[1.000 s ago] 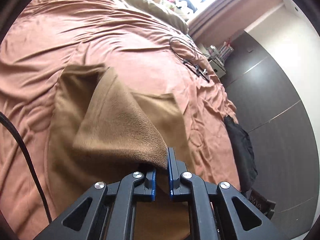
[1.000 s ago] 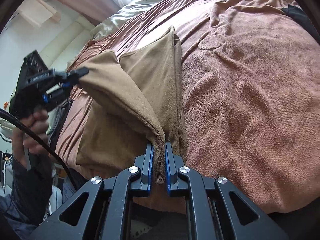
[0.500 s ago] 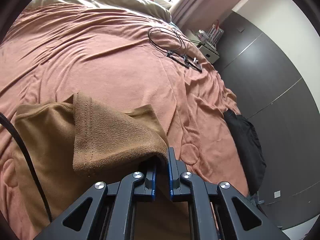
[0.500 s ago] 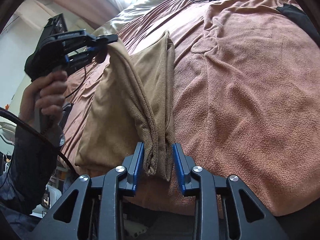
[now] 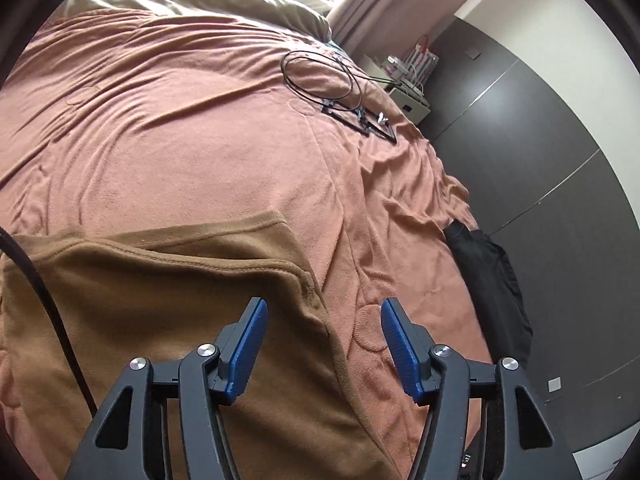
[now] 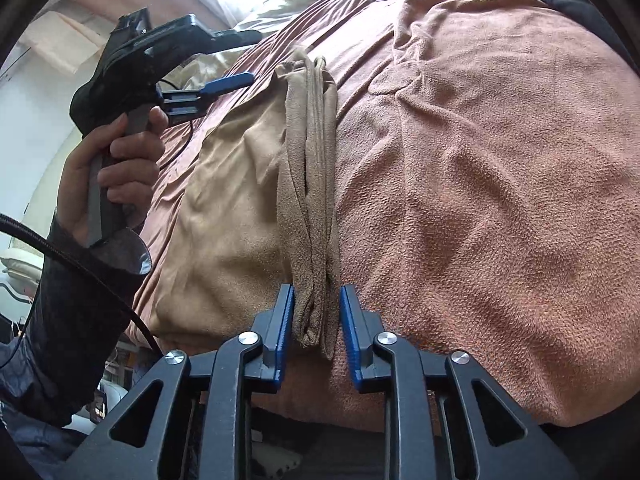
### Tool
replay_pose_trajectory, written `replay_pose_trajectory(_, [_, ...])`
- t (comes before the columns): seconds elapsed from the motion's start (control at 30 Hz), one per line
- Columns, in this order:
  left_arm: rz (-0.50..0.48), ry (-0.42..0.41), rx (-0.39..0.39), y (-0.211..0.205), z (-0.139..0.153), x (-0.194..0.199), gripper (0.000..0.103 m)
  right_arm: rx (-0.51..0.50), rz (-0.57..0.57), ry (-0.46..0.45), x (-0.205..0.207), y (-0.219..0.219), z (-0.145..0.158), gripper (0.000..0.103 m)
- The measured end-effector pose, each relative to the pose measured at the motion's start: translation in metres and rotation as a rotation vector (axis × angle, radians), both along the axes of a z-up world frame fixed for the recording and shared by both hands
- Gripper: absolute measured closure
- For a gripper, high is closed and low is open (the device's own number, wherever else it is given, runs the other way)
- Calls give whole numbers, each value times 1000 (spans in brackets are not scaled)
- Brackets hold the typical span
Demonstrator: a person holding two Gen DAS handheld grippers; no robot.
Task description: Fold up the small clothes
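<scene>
A brown fleece garment point(image 5: 160, 300) lies folded flat on the pink bedspread point(image 5: 200, 140). My left gripper point(image 5: 322, 344) is open and empty, just above the garment's near right corner. In the right wrist view the garment point(image 6: 224, 200) shows its stacked folded edges point(image 6: 314, 200) running away from me. My right gripper point(image 6: 316, 320) is open, its blue pads on either side of that folded edge without pinching it. The left gripper point(image 6: 236, 60) also shows there, open, held by a hand above the garment's far end.
A coiled black cable with a small black frame point(image 5: 344, 96) lies on the far part of the bed. A black garment point(image 5: 492, 280) hangs over the bed's right edge by the dark wardrobe point(image 5: 560, 160). A beige pillow point(image 5: 240, 0) lies at the head.
Both grippers have opened and let go of the garment's edge. The lifted flap has dropped and now lies flat over the rest of the garment.
</scene>
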State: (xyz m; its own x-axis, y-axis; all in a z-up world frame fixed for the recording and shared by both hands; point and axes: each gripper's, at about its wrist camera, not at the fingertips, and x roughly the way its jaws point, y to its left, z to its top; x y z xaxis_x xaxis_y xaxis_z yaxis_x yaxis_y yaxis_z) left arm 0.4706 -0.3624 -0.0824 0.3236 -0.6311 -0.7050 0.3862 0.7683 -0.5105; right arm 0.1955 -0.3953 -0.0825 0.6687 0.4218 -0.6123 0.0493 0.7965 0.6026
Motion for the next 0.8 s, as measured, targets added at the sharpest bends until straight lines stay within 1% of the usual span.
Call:
replay_pose_trajectory(0.17, [29, 7, 41, 32, -1, -10, 42, -17, -10, 2, -1, 5, 2, 93])
replay_pose_trajectory(0.3, [64, 31, 69, 65, -9, -25, 42, -33, -15, 10, -2, 6, 5, 93])
replay_pose_trajectory(0.47, [106, 64, 105, 105, -21, -49, 42, -4, -38, 18, -3, 1, 9, 93])
replay_pose_trajectory(0.67, [151, 107, 110, 140, -34, -79, 42, 8, -57, 28, -2, -4, 12, 92])
replay_pose_trajectory(0.7, [161, 115, 110, 146, -37, -85, 42, 16, -60, 34, 0, -5, 11, 91])
replay_pose_trajectory(0.77, [174, 130, 113, 154, -44, -96, 42, 33, -69, 39, 2, -9, 9, 81])
replay_pose_trajectory(0.8, [178, 137, 113, 157, -46, -101, 42, 47, -74, 43, 3, -11, 8, 70])
